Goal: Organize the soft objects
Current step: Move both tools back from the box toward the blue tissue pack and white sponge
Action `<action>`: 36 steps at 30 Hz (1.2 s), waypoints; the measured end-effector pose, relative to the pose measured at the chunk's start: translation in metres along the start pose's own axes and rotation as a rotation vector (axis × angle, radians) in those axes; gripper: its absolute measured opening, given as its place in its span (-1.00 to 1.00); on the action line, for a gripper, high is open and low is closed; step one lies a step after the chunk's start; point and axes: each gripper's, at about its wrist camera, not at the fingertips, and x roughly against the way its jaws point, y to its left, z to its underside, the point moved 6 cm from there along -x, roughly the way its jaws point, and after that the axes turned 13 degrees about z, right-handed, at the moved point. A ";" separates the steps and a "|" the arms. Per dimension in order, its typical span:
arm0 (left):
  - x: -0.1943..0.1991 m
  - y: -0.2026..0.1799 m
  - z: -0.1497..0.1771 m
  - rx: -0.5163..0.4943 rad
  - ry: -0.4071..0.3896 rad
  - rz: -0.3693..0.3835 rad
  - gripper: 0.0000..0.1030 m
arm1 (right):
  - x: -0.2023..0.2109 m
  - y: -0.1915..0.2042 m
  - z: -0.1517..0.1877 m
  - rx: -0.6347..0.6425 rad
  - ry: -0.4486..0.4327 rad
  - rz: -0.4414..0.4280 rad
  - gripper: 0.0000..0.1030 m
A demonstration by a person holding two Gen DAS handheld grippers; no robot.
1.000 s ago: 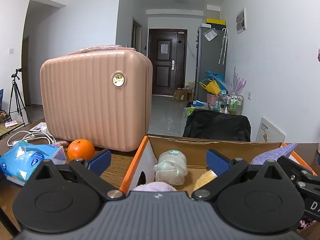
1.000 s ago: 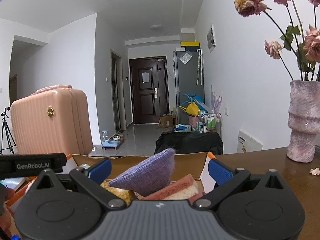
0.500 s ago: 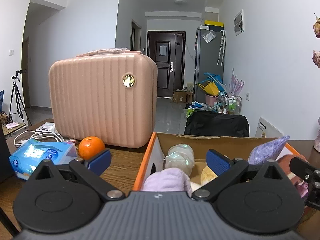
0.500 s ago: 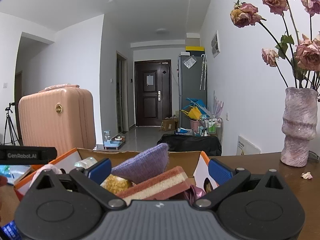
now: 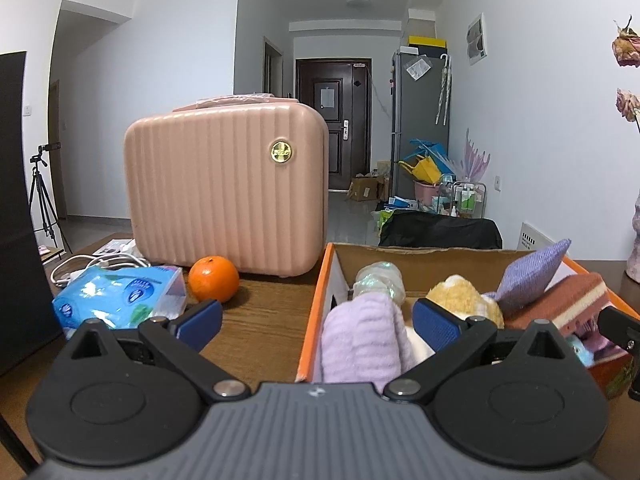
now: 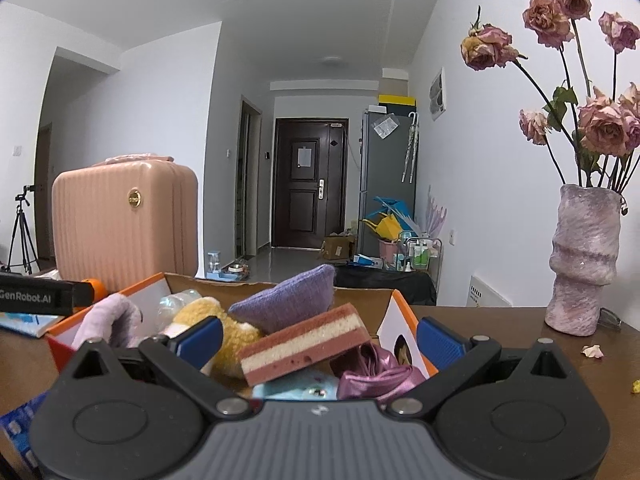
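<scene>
We hold both grippers spread wide and empty before the orange box [image 5: 316,292] on the bench [image 5: 260,312]. Our left gripper [image 5: 316,322] frames the lilac towel [image 5: 360,340] at the box's 7 o'clock corner. Our right gripper [image 6: 320,336] frames the pink layered sponge [image 6: 308,340], with the purple pillow [image 6: 288,300] at its 12 o'clock.
</scene>
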 end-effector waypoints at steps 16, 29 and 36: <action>0.041 0.001 0.023 -0.005 0.040 -0.002 1.00 | 0.042 -0.006 0.012 0.015 0.011 0.004 1.00; 0.066 -0.004 0.045 -0.027 0.109 0.028 1.00 | 0.070 -0.014 0.022 0.026 0.037 0.024 1.00; 0.074 -0.004 0.056 -0.028 0.160 0.047 1.00 | 0.081 -0.022 0.026 0.019 0.055 0.034 1.00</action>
